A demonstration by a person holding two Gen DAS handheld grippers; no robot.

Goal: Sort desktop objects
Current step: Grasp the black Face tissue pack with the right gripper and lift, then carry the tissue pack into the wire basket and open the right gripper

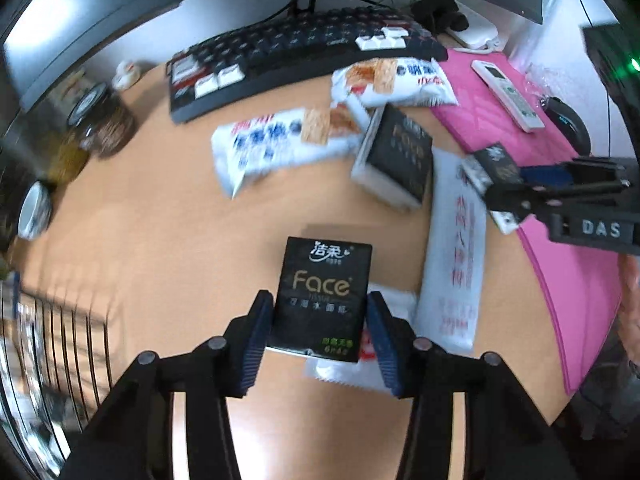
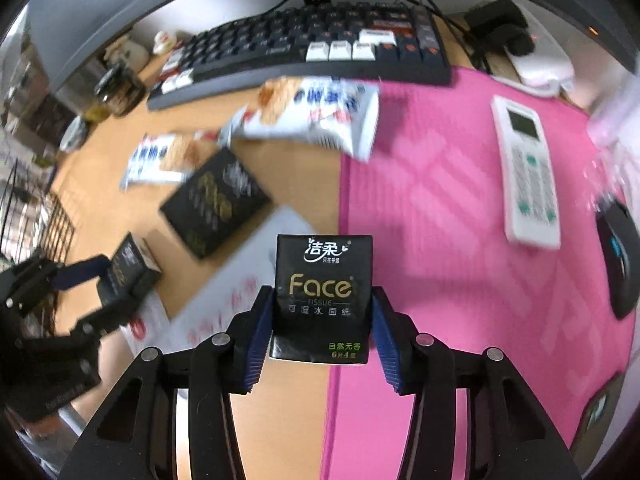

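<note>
My left gripper (image 1: 318, 312) is shut on a small black "Face" tissue pack (image 1: 322, 292) and holds it above the wooden desk. My right gripper (image 2: 322, 312) is shut on another black "Face" tissue pack (image 2: 322, 292), above the edge of the pink mat (image 2: 460, 208). Each gripper shows in the other's view: the right one (image 1: 496, 176) with its pack, the left one (image 2: 116, 276) with its pack. A larger black Face tissue box (image 1: 396, 160) lies on the desk; it also shows in the right wrist view (image 2: 216, 200).
Two white snack bags (image 1: 276, 144) (image 1: 396, 80) and a long white packet (image 1: 452, 256) lie on the desk. A keyboard (image 1: 296, 48) sits at the back under a monitor. A white remote (image 2: 524, 172) and a black mouse (image 2: 620, 256) lie on the mat. Jars (image 1: 100, 120) stand at the left, a wire rack (image 1: 52, 340) at the lower left.
</note>
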